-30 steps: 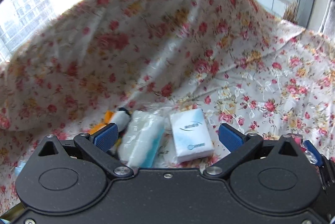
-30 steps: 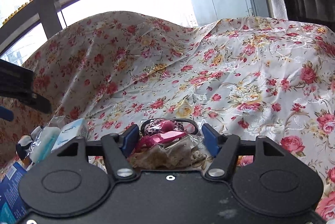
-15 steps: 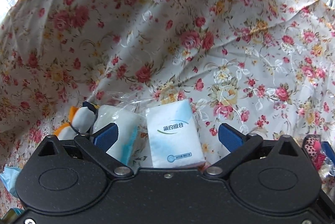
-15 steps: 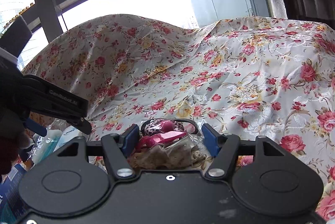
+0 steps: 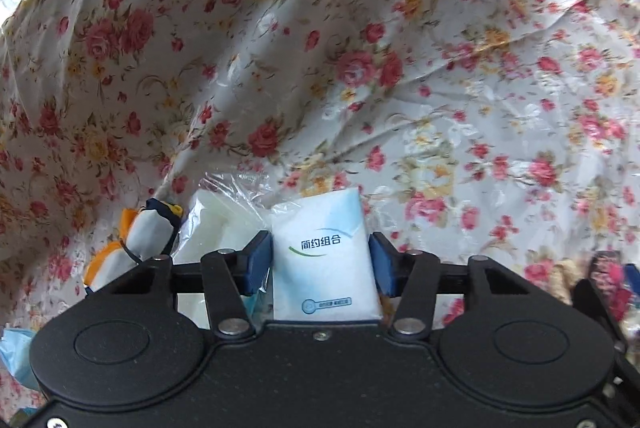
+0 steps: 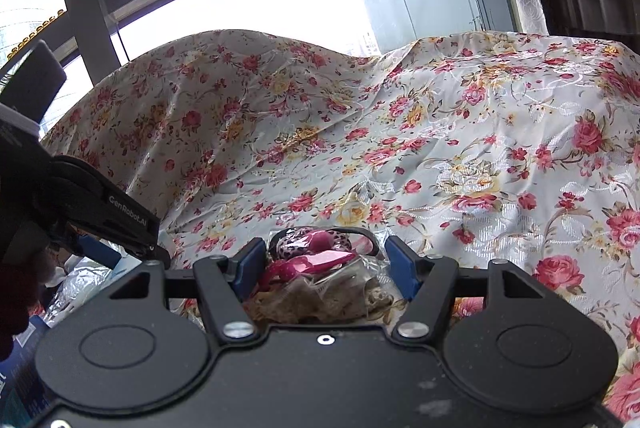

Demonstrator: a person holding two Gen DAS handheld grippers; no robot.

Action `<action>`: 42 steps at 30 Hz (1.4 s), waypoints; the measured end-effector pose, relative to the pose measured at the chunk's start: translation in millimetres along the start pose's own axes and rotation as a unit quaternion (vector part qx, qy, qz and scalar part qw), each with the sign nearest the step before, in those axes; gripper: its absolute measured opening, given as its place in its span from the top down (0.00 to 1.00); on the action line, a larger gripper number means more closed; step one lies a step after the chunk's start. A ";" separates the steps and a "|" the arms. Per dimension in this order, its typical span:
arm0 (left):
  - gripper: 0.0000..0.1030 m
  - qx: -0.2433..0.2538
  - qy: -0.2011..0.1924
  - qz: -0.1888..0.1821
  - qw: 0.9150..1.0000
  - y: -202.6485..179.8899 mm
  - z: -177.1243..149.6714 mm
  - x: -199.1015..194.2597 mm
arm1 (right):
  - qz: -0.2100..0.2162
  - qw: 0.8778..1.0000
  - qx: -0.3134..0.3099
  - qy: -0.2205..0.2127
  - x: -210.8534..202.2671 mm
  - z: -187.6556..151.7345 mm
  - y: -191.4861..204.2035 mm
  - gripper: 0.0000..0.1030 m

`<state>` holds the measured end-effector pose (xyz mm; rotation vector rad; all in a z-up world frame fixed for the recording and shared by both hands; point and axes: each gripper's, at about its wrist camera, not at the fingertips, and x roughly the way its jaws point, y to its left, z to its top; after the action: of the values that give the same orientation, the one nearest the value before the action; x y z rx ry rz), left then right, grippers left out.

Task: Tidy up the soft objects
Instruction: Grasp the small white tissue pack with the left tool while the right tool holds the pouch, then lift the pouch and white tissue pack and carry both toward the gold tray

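Note:
A white and pale-blue tissue pack (image 5: 325, 260) lies on the floral cloth (image 5: 440, 99). My left gripper (image 5: 320, 260) has its blue pads against both sides of the pack. A clear bag of white items (image 5: 216, 224) and a penguin plush (image 5: 144, 236) lie just left of it. My right gripper (image 6: 326, 264) is open around a clear bag with pink and leopard-print hair pieces (image 6: 316, 260) and beige lace (image 6: 320, 300). The left gripper's body (image 6: 100, 211) shows at the left of the right wrist view.
The floral cloth (image 6: 480, 147) rises in a hump behind the objects, in front of a window frame (image 6: 88, 7). A blue box (image 6: 20, 368) sits at the lower left. A light-blue item (image 5: 14, 352) lies at the left edge.
My left gripper has moved down and forward over the tissue pack and closed its fingers onto its sides. The right gripper has stayed still.

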<state>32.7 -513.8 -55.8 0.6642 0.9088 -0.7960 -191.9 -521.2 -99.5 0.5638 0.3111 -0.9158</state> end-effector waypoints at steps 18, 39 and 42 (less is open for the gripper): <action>0.37 0.007 -0.024 -0.071 0.997 1.1 -9.3 -27.2 | 0.000 1.000 0.003 0.000 0.7 -0.2 0.3 0.38; 0.21 -0.026 0.046 -0.115 0.992 24.2 -21.7 -3.7 | 0.001 1.000 0.004 -0.001 0.5 0.1 -0.7 0.38; 0.22 -0.015 0.040 -0.132 0.990 11.6 -18.1 -3.7 | 0.001 1.000 0.004 -0.001 0.5 0.2 -0.6 0.38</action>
<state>33.2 -492.2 -59.0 0.5591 1.0949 -0.9930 -192.1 -522.0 -99.9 0.5706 0.3053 -0.9153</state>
